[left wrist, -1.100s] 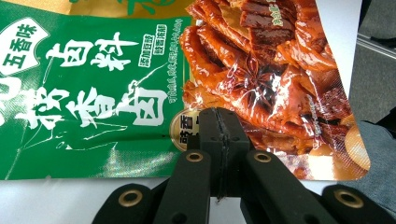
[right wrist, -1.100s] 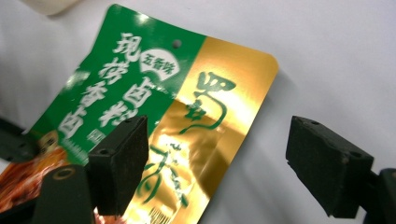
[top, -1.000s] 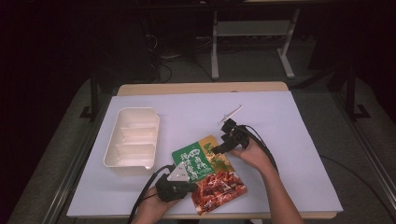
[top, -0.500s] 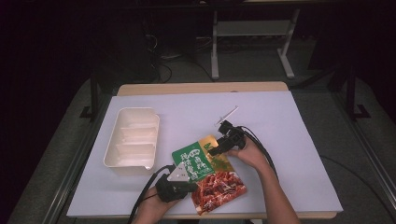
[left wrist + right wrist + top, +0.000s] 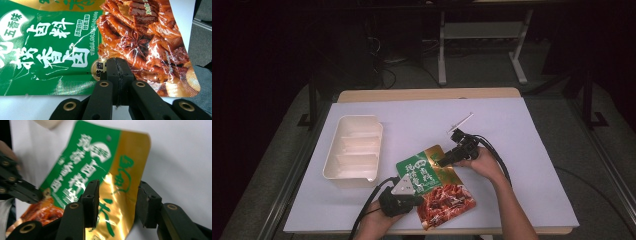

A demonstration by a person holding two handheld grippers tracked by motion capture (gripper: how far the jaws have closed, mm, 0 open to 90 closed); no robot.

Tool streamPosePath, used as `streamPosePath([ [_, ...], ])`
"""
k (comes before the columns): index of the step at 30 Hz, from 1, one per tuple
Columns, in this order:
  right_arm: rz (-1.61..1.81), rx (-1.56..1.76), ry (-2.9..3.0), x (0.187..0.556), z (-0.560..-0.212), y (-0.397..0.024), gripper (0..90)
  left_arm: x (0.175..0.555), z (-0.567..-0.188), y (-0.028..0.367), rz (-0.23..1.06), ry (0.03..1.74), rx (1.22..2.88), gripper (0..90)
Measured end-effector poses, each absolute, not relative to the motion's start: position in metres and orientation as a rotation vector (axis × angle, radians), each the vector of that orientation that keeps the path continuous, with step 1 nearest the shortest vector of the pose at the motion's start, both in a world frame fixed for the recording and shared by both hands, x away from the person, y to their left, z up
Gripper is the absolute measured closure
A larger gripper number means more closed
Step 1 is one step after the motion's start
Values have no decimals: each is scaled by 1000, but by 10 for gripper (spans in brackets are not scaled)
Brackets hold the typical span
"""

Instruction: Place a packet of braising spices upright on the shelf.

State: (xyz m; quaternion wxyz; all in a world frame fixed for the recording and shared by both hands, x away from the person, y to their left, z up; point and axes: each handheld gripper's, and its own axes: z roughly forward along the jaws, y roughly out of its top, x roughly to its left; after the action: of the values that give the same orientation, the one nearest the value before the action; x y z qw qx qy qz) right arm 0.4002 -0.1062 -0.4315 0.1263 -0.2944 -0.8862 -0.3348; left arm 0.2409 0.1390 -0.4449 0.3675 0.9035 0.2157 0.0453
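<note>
The food pouch (image 5: pixel 434 186), green and gold with red braised pieces printed on it, lay on the white table cover (image 5: pixel 532 150) at about 6 o'clock, near the front edge. The left gripper (image 5: pixel 414 198) came in at the pouch's 9 o'clock edge; in the left gripper view its jaws were closed flat together on the pouch's edge (image 5: pixel 117 72), pinching the foil. The right gripper (image 5: pixel 441 161) sat at the pouch's 1 o'clock corner. Its jaws had just been closing, with the gold edge of the pouch (image 5: pixel 117 202) between them; the pads stood apart from the foil, probably not yet touching, though the right gripper view was blurred. A white compartment tray (image 5: pixel 354 147) rested at 9 o'clock, well apart from the pouch. A small white strip (image 5: pixel 461 123) lay at 12 o'clock.
</note>
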Motion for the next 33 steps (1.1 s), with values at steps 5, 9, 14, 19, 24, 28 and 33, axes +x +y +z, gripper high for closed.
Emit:
streamPosePath([
  [5,-941,-843,-2554,401,-440,-107,678,241,-445,139,114,553,2319,900],
  [9,-982,-745,-2519,397,-430,-112,774,241,-445,139,117,550,2321,899],
  [14,-931,-671,-2529,391,-430,-103,705,241,-445,139,118,554,2320,895],
  [19,-863,-709,-2570,395,-441,-94,700,240,-445,138,120,553,2317,890],
  [24,-890,-681,-2540,394,-445,-90,731,240,-445,139,120,551,2317,889],
  [28,-877,-691,-2512,394,-446,-88,726,240,-445,138,125,551,2315,883],
  [33,-853,-676,-2609,388,-442,-84,864,239,-446,138,128,547,2309,861],
])
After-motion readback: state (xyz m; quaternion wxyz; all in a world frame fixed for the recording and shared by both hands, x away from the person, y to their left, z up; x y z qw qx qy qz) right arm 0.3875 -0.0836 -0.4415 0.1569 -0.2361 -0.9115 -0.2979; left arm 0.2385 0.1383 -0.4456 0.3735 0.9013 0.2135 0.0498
